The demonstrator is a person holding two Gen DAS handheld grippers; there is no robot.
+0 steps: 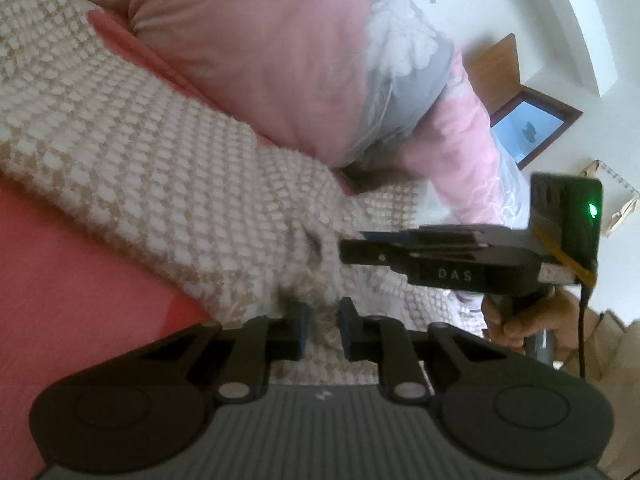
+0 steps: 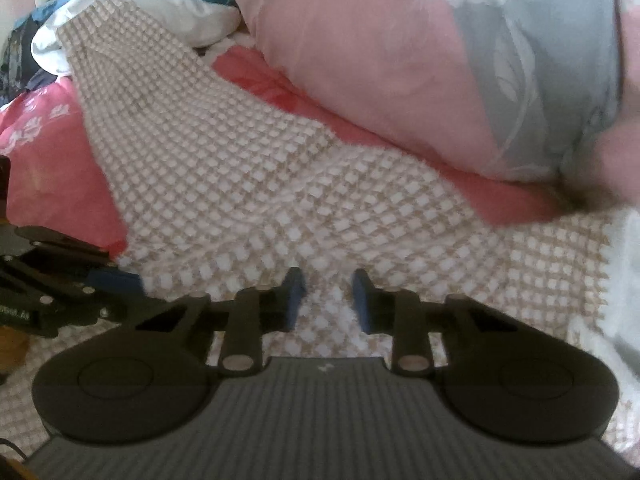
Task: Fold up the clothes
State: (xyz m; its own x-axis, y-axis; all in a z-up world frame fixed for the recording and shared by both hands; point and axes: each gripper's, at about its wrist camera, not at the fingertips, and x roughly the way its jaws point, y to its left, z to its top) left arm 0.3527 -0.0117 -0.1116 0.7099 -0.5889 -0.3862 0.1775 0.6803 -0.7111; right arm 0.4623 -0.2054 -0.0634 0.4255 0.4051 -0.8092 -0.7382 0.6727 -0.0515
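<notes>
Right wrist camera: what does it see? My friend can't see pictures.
The right gripper hangs over a fuzzy beige-and-white checked garment spread on a red bedsheet. A big pink pillow lies behind it, and the left gripper pokes in from the left edge.

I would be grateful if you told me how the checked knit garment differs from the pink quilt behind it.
The checked knit garment has a small beige-and-white grid; the pink quilt is smooth pink with a grey floral panel. The garment lies flat and thin; the quilt is puffy and bunched. Both rest on the red bedsheet.
</notes>
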